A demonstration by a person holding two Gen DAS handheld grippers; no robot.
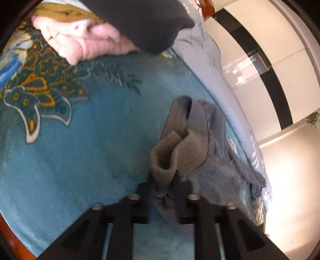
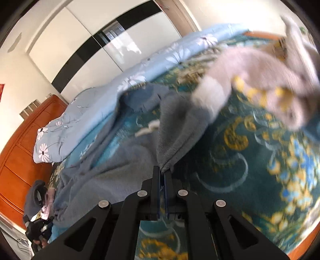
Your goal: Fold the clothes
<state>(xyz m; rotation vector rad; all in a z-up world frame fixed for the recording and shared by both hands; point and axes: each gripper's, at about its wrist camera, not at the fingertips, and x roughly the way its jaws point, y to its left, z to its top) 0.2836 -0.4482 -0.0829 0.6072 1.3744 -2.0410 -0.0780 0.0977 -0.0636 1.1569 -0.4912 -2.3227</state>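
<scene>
The left claw was clamped on a grey-blue fleece garment with ribbed grey cuffs. A fold of the cloth hung between its two black fingers, and one ribbed cuff stood open just above the fingertips. The garment lay bunched on a teal plush blanket with gold and blue floral patterns, which covered the bed. It sat near the blanket's edge, beside a pale blue quilt printed with white daisies. At the top of the left wrist view, a folded pink fluffy garment lay on the blanket under a dark grey cloth, with a mustard-yellow knitted piece touching it.

In the right wrist view, the right claw was closed tight, its fingers pinching a pointed edge of the same grey-blue fleece. From there the cloth spread away toward the quilt. A blurred pale pink garment with yellow markings showed in the upper right above the blanket. An orange-brown wooden headboard stood at the left, with white wardrobe doors beyond the bed.
</scene>
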